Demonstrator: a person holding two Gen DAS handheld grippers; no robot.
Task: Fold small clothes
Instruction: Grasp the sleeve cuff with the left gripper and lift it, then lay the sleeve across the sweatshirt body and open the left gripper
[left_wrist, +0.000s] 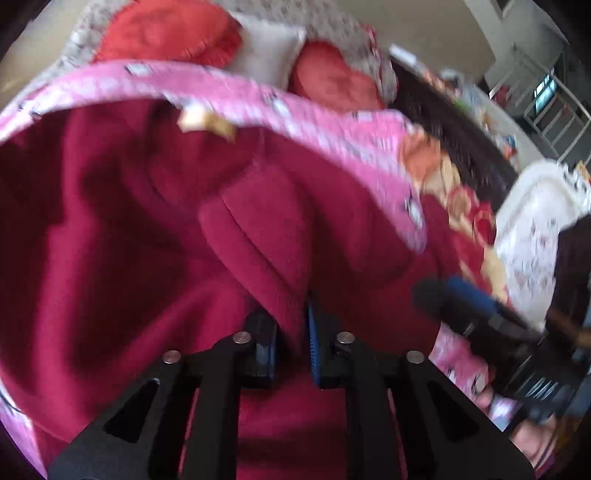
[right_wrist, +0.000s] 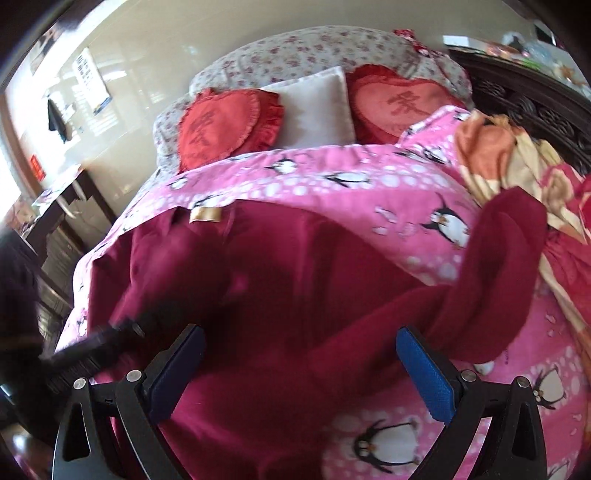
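Note:
A dark red garment (right_wrist: 280, 266) lies spread on the pink penguin bedspread (right_wrist: 332, 177), its tan label (right_wrist: 205, 214) at the far edge. One sleeve (right_wrist: 495, 269) is bunched up at the right. In the left wrist view my left gripper (left_wrist: 291, 332) is shut on a fold of the red garment (left_wrist: 258, 236), close above the cloth. My right gripper (right_wrist: 299, 358) is open over the garment's near part, with nothing between its blue pads (right_wrist: 424, 369). It also shows in the left wrist view (left_wrist: 458, 295) at the right. The left gripper shows blurred at the right wrist view's left (right_wrist: 110, 332).
Two red heart cushions (right_wrist: 229, 125) and a white pillow (right_wrist: 314, 110) lie at the head of the bed. A crumpled orange and red blanket (right_wrist: 517, 158) lies at the right by a dark carved headboard (right_wrist: 535, 103). A dark desk (right_wrist: 62, 210) stands left of the bed.

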